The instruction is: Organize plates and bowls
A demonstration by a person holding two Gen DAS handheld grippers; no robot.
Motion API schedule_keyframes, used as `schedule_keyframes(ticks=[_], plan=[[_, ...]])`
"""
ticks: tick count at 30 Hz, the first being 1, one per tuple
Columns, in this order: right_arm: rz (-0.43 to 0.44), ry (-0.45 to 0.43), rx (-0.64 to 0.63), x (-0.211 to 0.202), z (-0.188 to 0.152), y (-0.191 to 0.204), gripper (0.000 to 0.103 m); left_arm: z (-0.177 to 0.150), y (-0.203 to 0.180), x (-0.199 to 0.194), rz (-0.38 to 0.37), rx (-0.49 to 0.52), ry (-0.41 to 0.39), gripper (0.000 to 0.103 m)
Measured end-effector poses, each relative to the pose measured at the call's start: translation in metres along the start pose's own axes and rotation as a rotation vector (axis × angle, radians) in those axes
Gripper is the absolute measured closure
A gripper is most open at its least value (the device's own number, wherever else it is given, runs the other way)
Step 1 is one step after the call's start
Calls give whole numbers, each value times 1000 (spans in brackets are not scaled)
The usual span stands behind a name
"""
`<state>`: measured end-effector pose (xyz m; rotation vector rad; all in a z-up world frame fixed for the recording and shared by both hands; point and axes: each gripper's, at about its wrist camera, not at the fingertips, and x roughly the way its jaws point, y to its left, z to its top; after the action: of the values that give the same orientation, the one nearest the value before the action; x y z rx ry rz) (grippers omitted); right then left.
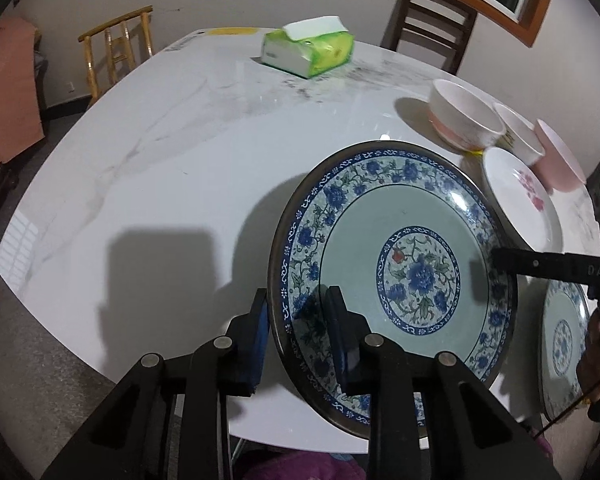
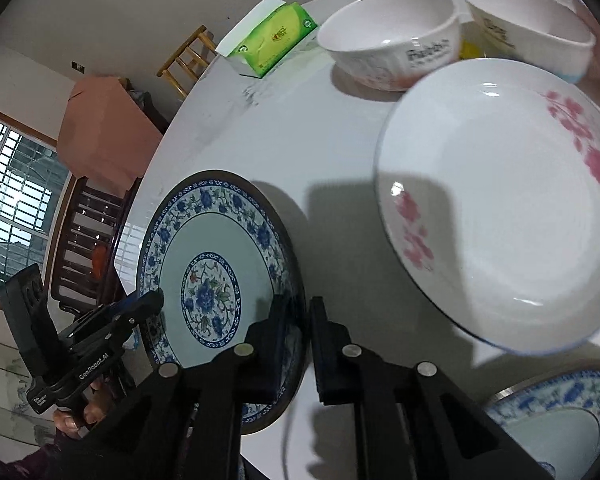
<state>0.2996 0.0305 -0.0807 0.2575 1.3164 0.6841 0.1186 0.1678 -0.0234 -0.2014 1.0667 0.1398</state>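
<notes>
Two tools grip one blue-and-white floral plate (image 1: 396, 272) by opposite rim edges: the left tool (image 1: 298, 336) pinches its near rim, and the right tool (image 2: 296, 344) clamps the far side, holding it tilted above the marble worktop (image 1: 160, 168). Just beside it sits a white plate with pink blossoms (image 2: 500, 208), and a second blue-and-white plate (image 2: 560, 412) lies near the worktop's edge. Beyond stand a white bowl with a pink base (image 1: 464, 116), a second white bowl (image 2: 528, 20) and a pink bowl (image 1: 560, 160). Farther off rests a green tissue pack (image 1: 308, 50).
</notes>
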Motion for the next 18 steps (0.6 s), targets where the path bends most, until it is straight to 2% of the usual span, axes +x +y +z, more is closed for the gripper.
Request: schedule_keyframes(ticks=[6, 11, 13, 18], plan=[[-6, 9, 8, 7, -1, -1, 91, 10, 13, 11, 35, -14, -7, 78], [-18, 16, 21, 4, -5, -3, 91, 12, 21, 19, 31, -31, 4, 79], [-21, 15, 26, 1, -8, -1, 91, 12, 20, 21, 61, -14, -3, 82], [-41, 16, 30, -3, -12, 1, 91, 13, 21, 22, 73, 1, -19, 83]])
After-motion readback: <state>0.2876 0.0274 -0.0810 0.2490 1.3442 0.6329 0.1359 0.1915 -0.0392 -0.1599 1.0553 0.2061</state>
